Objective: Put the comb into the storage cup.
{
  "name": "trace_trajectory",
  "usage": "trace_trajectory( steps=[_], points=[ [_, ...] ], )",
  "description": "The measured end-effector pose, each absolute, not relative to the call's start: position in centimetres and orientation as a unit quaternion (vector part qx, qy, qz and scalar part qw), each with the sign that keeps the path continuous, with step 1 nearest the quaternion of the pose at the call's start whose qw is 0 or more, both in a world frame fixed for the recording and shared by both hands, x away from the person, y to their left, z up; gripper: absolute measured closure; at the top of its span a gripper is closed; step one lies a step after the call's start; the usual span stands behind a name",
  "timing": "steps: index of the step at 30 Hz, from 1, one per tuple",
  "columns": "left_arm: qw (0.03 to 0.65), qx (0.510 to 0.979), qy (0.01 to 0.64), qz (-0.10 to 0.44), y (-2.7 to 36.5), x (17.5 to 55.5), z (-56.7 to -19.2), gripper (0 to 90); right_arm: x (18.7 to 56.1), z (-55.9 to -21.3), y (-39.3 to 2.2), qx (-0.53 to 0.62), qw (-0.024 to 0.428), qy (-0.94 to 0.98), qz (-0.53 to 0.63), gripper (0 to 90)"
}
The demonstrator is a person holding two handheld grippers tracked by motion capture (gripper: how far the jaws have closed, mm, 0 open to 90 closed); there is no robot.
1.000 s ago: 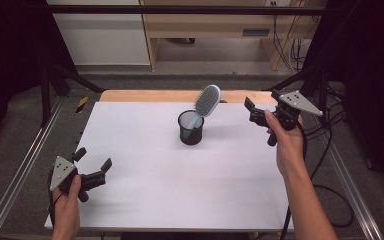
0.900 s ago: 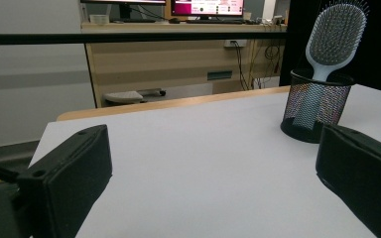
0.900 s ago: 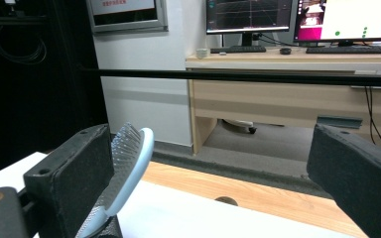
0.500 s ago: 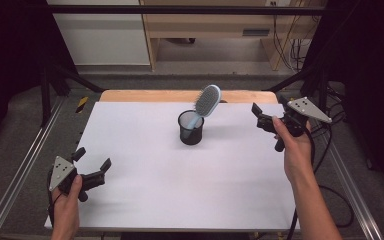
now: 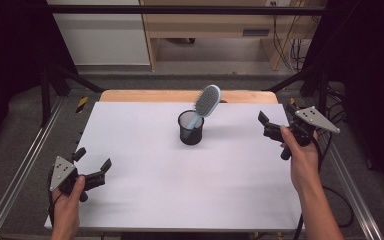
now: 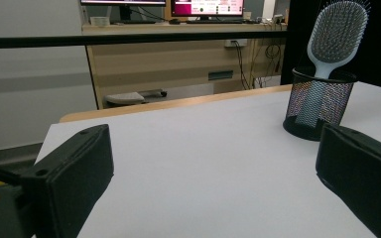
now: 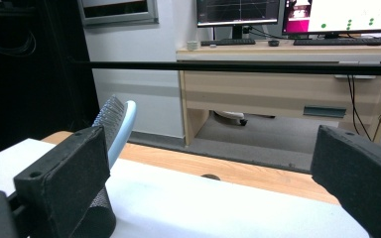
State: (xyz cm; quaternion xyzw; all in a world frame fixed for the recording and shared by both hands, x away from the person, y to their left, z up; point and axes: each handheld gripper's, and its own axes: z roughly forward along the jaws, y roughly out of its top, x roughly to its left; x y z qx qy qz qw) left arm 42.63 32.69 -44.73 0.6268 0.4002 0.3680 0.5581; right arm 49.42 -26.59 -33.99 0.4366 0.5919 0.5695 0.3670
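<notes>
High view shows the hairbrush (image 5: 204, 104) standing handle-down in the black mesh cup (image 5: 190, 128), which sits on the white table (image 5: 180, 185) a little past the middle, toward the far wooden edge. The brush's long axis is tilted, not upright: the handle goes down into the cup and the oval head leans up and away to my right, with the bristle face turned toward my left side. My left gripper (image 5: 91, 164) rests low near the near-left corner of the table, jaws spread apart with nothing between them (in the left gripper view the cup (image 6: 319, 102) and brush (image 6: 333, 42) stand beyond my right-hand jaw, well apart from it). My right gripper (image 5: 275, 123) hovers at the table's right edge, jaws also released and empty, well apart from the cup.
</notes>
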Motion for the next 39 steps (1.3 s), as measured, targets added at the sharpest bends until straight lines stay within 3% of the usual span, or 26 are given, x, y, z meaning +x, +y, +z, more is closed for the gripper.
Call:
trace_trajectory(
  steps=[39],
  points=[
    [0.561, 0.628, 0.390, 0.372, 32.8, 41.5, -44.7, 3.2, 44.3, -40.1, -29.7, 0.427, 0.379, 0.604, 0.557, 3.5]
  ],
)
